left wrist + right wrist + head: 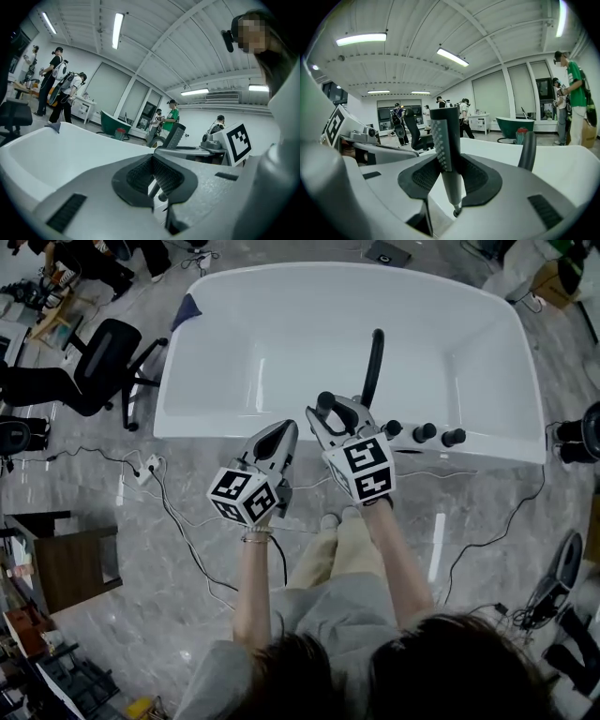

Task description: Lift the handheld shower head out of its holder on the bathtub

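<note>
As I read it, R gripper (330, 414): pinching 1 shower head (445, 136)
L gripper (279, 430): pressed together
Knobs (424, 432): 3, by spout (373, 367)

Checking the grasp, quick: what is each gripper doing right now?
Left gripper: closed, empty.
Right gripper: closed on the shower head.

Shower head (446, 154) in right gripper (339, 413) (over bathtub (281, 430) rim); chair (98, 367) left.

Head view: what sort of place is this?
Probably a lab or workshop hall, not a home bathroom: the white bathtub stands free on a marbled floor, with loose cables and an office chair beside it.
</note>
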`<state>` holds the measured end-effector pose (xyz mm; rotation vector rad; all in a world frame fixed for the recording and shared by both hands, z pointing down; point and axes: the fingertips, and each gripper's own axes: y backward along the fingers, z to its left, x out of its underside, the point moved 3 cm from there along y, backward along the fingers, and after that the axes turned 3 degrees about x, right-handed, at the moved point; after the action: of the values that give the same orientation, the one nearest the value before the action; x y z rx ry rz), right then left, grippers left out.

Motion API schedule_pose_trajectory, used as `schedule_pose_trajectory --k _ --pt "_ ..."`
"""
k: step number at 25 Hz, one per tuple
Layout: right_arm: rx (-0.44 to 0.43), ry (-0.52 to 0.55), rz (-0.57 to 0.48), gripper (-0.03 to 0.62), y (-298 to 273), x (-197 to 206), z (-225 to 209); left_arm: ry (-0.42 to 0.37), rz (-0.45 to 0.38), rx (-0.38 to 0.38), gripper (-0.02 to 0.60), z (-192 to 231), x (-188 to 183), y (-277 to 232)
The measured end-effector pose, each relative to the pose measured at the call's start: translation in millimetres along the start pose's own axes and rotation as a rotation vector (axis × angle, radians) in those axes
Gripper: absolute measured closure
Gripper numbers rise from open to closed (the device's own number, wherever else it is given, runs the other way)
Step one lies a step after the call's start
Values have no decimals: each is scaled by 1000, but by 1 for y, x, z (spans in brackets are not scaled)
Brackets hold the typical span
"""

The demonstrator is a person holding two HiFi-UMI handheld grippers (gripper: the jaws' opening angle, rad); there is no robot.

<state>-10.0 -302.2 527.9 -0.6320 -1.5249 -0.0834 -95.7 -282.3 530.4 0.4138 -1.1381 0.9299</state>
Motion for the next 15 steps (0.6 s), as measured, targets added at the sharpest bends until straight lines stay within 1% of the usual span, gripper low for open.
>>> schedule_pose_trajectory --k 4,15 --pt "-7 -4 -27 461 19 -25 2 -23 -10 18 577 -18 -20 4" --pt "-35 5 -90 461 67 -78 18 -114 -54 62 577 -62 -71 27"
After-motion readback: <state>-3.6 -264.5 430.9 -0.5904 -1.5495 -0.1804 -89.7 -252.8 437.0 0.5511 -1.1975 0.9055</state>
